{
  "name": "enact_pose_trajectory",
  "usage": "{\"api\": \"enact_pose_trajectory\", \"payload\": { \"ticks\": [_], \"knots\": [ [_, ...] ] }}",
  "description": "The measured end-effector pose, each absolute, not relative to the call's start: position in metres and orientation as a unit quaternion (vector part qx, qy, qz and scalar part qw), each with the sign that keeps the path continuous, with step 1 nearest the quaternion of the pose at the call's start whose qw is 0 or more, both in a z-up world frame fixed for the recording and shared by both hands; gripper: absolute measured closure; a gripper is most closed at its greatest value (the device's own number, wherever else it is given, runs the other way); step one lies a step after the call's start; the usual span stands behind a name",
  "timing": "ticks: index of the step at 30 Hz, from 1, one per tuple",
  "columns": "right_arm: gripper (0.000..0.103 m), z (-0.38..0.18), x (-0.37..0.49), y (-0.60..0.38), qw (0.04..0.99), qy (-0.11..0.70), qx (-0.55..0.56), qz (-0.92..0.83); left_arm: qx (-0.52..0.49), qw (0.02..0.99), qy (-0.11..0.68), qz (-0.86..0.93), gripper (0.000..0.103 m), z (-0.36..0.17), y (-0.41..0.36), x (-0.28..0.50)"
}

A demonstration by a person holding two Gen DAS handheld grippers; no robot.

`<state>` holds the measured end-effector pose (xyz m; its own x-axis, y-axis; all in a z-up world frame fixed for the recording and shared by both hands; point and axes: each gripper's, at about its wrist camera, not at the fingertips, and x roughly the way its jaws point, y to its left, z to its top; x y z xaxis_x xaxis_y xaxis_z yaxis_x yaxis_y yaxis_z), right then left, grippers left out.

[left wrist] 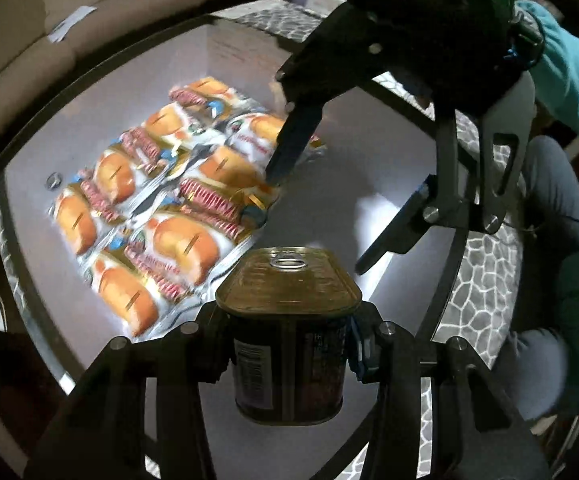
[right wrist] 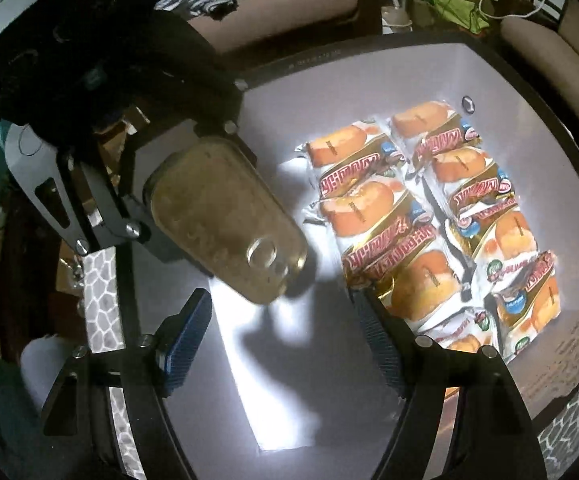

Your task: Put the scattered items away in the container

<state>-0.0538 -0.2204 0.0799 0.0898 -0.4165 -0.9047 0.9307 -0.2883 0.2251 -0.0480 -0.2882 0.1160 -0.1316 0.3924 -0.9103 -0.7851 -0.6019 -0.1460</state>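
Left gripper [left wrist: 289, 356] fingers clamped on tin can [left wrist: 289, 320], held above container [left wrist: 29, 240] floor, bare half beside snack packets [left wrist: 161, 200]. Right gripper [right wrist: 285, 344] fingers spread wide, empty, over same bare floor. Step: lowering can in. Next: set it upright beside packets, release, avoid right gripper.
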Motion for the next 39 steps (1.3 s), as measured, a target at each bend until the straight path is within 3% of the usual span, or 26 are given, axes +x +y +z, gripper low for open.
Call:
{"api": "enact_pose_trajectory", "payload": {
  "ticks": [10, 15, 17, 22, 29, 35, 39],
  "knots": [
    [0.027, 0.075, -0.023, -0.242, 0.596, 0.349, 0.436, -0.578, -0.505, 0.446, 0.189, 0.714, 0.060, 0.107, -0.277, -0.035],
    [0.029, 0.070, -0.025, -0.250, 0.627, 0.322, 0.454, -0.545, -0.476, 0.475, 0.160, 0.723, 0.060, 0.125, -0.284, -0.026],
    [0.035, 0.072, -0.023, -0.251, 0.645, 0.309, 0.455, -0.531, -0.461, 0.487, 0.162, 0.724, 0.060, 0.132, -0.284, -0.020],
    [0.040, 0.075, -0.037, -0.250, 0.646, 0.281, 0.475, -0.528, -0.458, 0.495, 0.133, 0.726, 0.060, 0.131, -0.300, -0.026],
    [0.049, 0.077, -0.060, -0.250, 0.623, 0.252, 0.486, -0.559, -0.476, 0.450, 0.137, 0.743, 0.047, 0.122, -0.320, -0.033],
    [0.050, 0.058, -0.058, -0.268, 0.601, 0.289, 0.504, -0.549, -0.500, 0.432, 0.174, 0.730, 0.046, 0.101, -0.322, -0.037],
    [0.050, 0.055, -0.058, -0.279, 0.584, 0.312, 0.513, -0.547, -0.477, 0.429, 0.133, 0.755, 0.045, 0.125, -0.335, -0.043]
  ]
}}
